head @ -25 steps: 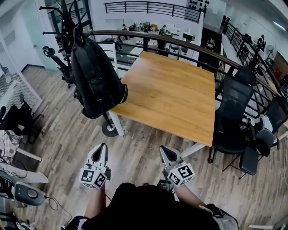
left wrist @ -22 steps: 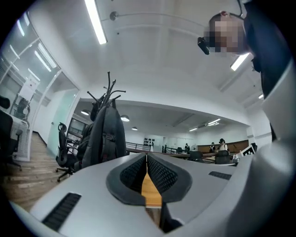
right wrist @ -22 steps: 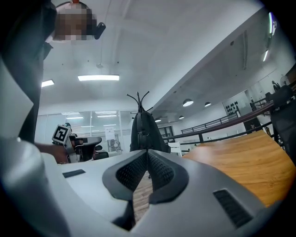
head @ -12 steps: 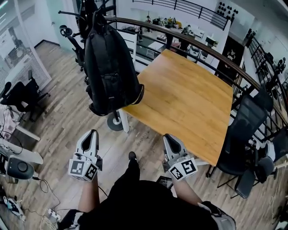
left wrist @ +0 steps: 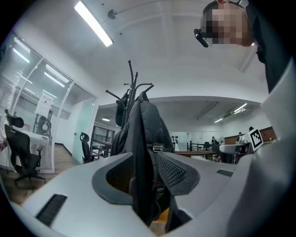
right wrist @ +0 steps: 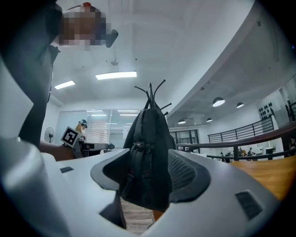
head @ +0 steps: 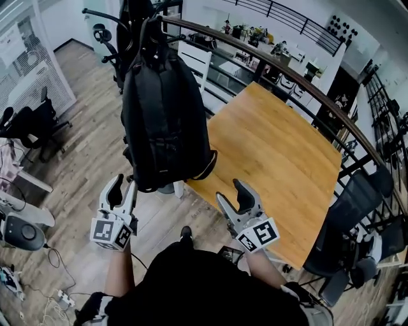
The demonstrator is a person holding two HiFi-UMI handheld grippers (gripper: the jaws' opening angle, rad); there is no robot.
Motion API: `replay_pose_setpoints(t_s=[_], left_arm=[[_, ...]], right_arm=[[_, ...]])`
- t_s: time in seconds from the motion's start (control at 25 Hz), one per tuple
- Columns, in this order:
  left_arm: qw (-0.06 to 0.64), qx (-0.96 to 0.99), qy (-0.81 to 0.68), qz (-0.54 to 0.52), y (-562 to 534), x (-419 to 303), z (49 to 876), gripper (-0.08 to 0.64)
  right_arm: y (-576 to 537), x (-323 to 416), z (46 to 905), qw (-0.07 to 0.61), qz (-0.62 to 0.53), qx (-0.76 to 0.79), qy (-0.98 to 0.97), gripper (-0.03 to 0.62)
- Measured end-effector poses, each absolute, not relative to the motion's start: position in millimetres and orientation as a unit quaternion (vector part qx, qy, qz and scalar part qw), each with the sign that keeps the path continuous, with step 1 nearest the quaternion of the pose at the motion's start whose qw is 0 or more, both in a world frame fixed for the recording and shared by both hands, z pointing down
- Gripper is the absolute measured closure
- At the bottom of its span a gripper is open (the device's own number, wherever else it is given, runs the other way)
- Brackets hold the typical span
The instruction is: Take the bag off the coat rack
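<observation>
A black backpack hangs upright from the black coat rack, by the wooden table's near-left corner. My left gripper is just below the bag's lower left edge, level and open. My right gripper is a little right of the bag's bottom, over the table's edge, also open. Both pairs of jaws have just been opening, with nothing gripped. In the left gripper view the backpack shows ahead through the gap; in the right gripper view the backpack hangs ahead under the rack's prongs.
A wooden table stretches to the right, with a dark curved railing behind it. Black office chairs stand at the table's right side, another chair at the left. The rack's round base sits on the plank floor.
The person has walked up to the rack, so the backpack looms larger and nearer. Both grippers moved forward toward the bag and went from shut to open.
</observation>
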State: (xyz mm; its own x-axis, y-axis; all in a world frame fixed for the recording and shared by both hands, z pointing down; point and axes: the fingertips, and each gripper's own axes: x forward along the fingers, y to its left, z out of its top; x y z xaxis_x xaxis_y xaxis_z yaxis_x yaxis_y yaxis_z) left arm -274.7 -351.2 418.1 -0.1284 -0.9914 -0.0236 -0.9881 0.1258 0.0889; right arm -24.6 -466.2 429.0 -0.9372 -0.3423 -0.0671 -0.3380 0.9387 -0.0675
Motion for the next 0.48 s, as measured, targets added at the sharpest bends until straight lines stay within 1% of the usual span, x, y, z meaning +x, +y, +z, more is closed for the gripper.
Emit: replay_pose_setpoints(t_s=[0.08, 0.24, 0.4, 0.48], left_arm=[[0.019, 0.658, -0.752, -0.036, -369, -284, 417, 0.383], [0.035, 0.659, -0.751, -0.016, -396, -298, 429, 0.339], [0.054, 0.658, -0.751, -0.016, -409, -310, 439, 0.294], [0.058, 0.660, -0.749, -0.006, -414, -314, 444, 0.284]], right_arm=[[-490, -44, 428, 0.032, -0.025, -0.166, 0.985, 0.342], [-526, -82, 427, 0.020, -0.025, -0.145, 0.989, 0.324], [-548, -110, 430, 0.007, -0.037, -0.130, 0.991, 0.322], [-556, -121, 435, -0.002, -0.039, -0.129, 0.991, 0.322]])
